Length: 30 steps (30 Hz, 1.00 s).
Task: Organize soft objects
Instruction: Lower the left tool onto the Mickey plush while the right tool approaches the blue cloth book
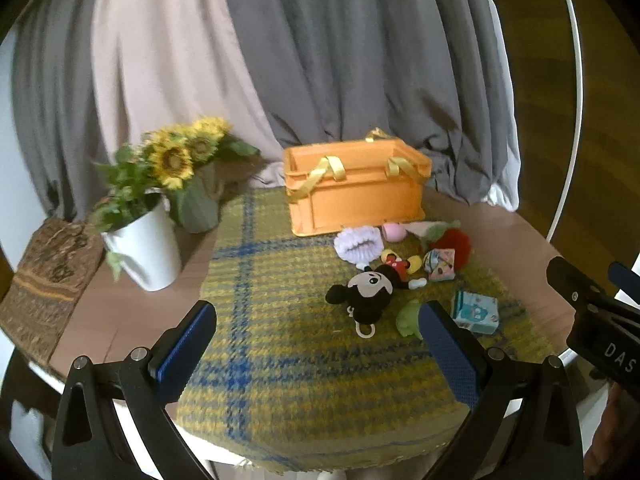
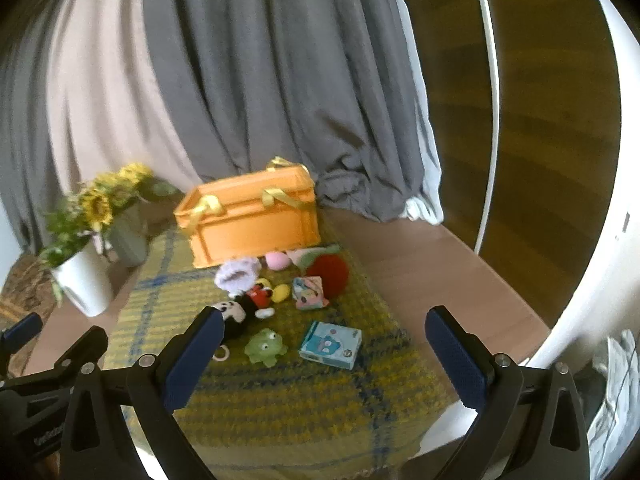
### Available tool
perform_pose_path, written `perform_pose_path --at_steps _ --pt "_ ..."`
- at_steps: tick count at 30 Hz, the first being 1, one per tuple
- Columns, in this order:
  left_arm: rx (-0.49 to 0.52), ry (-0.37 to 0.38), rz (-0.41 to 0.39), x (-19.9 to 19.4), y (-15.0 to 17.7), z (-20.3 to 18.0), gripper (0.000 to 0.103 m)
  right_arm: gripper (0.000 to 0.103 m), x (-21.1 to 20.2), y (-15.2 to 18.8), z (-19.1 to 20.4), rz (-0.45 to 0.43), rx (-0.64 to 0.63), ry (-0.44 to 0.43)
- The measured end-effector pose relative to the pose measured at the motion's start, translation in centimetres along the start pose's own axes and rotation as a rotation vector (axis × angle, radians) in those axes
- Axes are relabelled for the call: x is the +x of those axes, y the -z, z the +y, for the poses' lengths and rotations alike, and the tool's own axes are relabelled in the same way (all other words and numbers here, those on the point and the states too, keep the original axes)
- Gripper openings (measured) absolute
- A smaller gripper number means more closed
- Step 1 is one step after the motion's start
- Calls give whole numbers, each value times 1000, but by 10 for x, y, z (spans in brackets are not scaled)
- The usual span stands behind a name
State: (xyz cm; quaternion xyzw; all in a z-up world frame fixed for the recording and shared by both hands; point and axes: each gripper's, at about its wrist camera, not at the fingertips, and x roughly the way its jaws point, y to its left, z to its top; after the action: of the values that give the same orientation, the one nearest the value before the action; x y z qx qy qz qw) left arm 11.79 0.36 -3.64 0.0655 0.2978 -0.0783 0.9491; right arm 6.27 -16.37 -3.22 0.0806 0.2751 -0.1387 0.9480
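- The left wrist view showed the whole Mickey Mouse plush (image 1: pixel 370 286), ears and face included; in the right wrist view its head sat half behind a blue pad.
- The right wrist view showed the green frog toy (image 2: pixel 264 346) whole, while the left view had it partly behind the right-hand pad.
- The left gripper (image 1: pixel 316 350) hung released, jaws wide apart and holding nothing; the plush lay just beyond its fingers at 1 o'clock.
- The right gripper (image 2: pixel 324 356) was likewise spread wide and unloaded; the frog and the blue tissue pack (image 2: pixel 331 345) lay between its fingers, just ahead at 12 o'clock.
- The orange crate (image 1: pixel 356 188) with yellow ribbon handles stood at the far end of the plaid mat (image 1: pixel 280 360), at 12 o'clock from the toys.
- In front of the crate lay a lilac scrunchie (image 1: pixel 357 243), a pink ball (image 1: pixel 394 232), a red pompom (image 1: pixel 454 242) and a small patterned pouch (image 1: pixel 440 266), all close together.
- A white pot of sunflowers (image 1: pixel 146 246) stood at 10 o'clock, off the mat.
- The crate's inside was hidden, and the pale green object by the pompom was too blurred to name.
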Motion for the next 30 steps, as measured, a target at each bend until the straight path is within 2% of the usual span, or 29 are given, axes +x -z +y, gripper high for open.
perform_pose_path --at_steps 14,21,30 --pt "225 167 98 118 -10 -18 102 102 96 17 2 176 142 178" --pt "333 223 119 168 -10 -30 99 102 140 30 2 252 183 221" --pt "390 296 189 213 -1 -41 93 102 184 44 0 342 206 242"
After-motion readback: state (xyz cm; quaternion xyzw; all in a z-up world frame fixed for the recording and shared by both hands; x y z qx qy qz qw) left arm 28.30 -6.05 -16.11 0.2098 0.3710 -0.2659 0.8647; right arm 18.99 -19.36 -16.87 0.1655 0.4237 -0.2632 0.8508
